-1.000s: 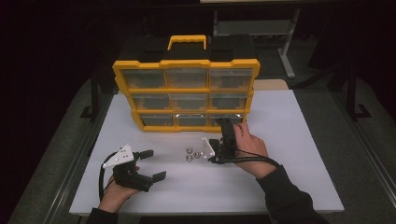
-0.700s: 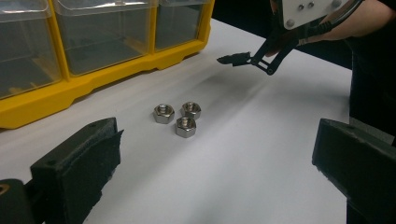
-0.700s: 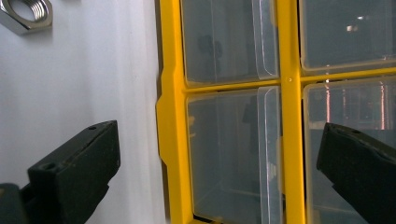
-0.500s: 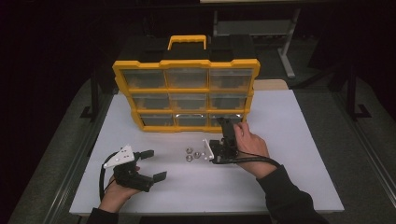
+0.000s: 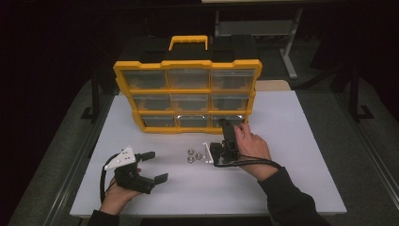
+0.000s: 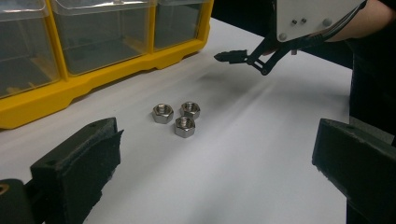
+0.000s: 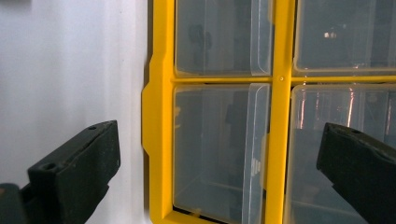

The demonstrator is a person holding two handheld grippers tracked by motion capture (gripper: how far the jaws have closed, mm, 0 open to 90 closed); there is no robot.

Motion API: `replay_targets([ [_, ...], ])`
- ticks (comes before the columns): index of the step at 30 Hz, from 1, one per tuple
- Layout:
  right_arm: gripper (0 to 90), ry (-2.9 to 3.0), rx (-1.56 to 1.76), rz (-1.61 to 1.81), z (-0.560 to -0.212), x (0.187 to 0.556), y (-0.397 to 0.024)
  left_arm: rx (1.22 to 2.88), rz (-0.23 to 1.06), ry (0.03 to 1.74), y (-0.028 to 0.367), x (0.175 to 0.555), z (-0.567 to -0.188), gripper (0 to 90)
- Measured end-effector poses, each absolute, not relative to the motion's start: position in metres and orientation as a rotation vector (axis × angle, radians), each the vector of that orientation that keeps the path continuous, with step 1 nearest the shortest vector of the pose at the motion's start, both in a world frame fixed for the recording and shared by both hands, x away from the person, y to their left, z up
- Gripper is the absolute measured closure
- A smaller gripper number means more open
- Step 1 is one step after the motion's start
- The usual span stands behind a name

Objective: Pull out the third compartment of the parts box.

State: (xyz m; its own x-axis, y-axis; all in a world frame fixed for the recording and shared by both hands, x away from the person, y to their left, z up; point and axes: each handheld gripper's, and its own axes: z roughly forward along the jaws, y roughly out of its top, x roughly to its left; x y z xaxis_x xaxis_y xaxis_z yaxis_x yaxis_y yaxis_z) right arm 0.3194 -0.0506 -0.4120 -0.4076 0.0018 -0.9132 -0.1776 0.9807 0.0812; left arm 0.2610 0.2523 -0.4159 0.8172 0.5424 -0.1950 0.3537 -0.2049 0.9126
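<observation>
Three steel nuts (image 5: 193, 154) lie close together on the white table (image 5: 301, 155), in front of a yellow organizer (image 5: 186, 91) with clear drawers. My left gripper (image 5: 155, 166) rests open near the table's front left; in the left gripper view (image 6: 215, 158) the nuts (image 6: 181, 117) lie ahead of its jaws. To the right of the nuts, my right gripper (image 5: 222, 136) is held on its side, open, pointing at the organizer's bottom right drawer. In the right gripper view (image 7: 219, 172) its jaws straddle the yellow frame (image 7: 159, 116), and nothing is between them.
The organizer stands leaning back at the table's far middle, its black and yellow handle (image 5: 188, 41) on top. Its drawers (image 7: 219, 149) look empty from close up. Dark floor and metal stands surround the table.
</observation>
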Motion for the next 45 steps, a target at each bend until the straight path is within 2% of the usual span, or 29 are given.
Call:
replay_targets([
  [26,0.0,1.865,-0.093,0.18,-0.413,0.316,-0.051,1.814,0.195,0.685,0.252,0.26,-0.415,0.6],
  [36,7.6,1.801,-0.09,0.174,-0.412,0.312,-0.051,1.813,0.202,0.684,0.253,0.261,-0.415,0.5],
  [39,13.9,1.788,-0.084,0.163,-0.411,0.312,-0.052,1.814,0.199,0.685,0.253,0.26,-0.415,0.6],
  [45,18.4,1.741,-0.078,0.162,-0.408,0.309,-0.051,1.81,0.205,0.682,0.254,0.26,-0.415,0.5],
])
